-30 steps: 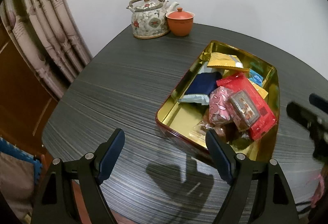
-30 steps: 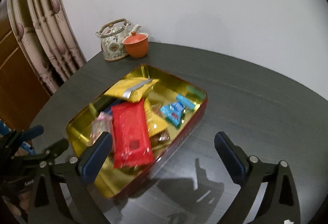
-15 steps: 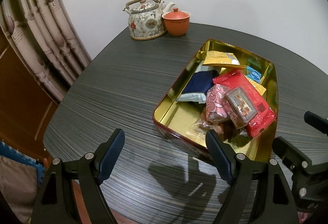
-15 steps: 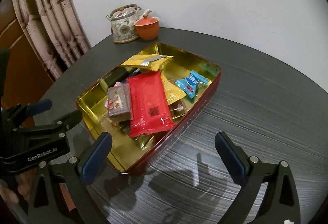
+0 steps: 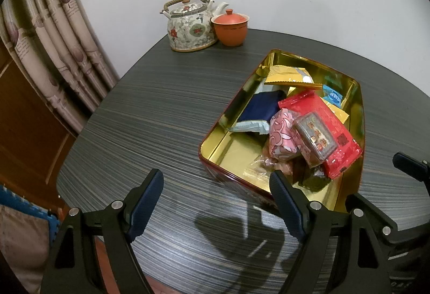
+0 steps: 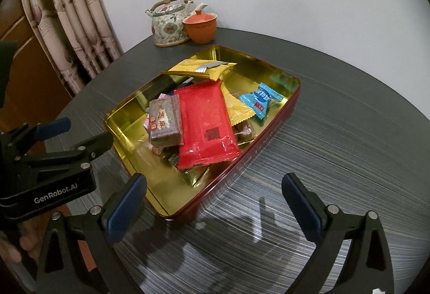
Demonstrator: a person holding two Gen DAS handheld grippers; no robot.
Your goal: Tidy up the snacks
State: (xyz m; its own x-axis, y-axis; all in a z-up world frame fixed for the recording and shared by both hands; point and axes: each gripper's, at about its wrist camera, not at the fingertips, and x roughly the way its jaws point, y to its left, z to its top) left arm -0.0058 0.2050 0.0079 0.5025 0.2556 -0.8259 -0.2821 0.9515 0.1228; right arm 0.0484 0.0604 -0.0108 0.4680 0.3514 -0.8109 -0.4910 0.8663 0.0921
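A gold tin [image 5: 236,151] with red outer walls [image 6: 255,154] lies on the dark striped table. Snacks are piled in it: a red packet [image 6: 205,124], a yellow packet [image 6: 204,69], a blue candy [image 6: 260,100], a grey-brown box [image 6: 165,120], a pink packet [image 5: 282,138] and a navy packet [image 5: 262,108]. My left gripper [image 5: 215,175] stands open just short of the tin's near left corner, with nothing between its fingers. My right gripper [image 6: 215,178] is open above the tin's near right edge, also empty. Each gripper shows in the other's view, the left [image 6: 78,132] and the right [image 5: 384,181].
A flowered teapot [image 5: 189,25] and an orange lidded cup [image 5: 229,27] stand at the table's far edge by the white wall. A curtain [image 5: 53,38] hangs at the left. The table's rounded edge [image 5: 70,159] runs close to the left gripper.
The right gripper has come lower and closer to the tin, which now fills the middle of its view. The left gripper has kept still. Both stay open.
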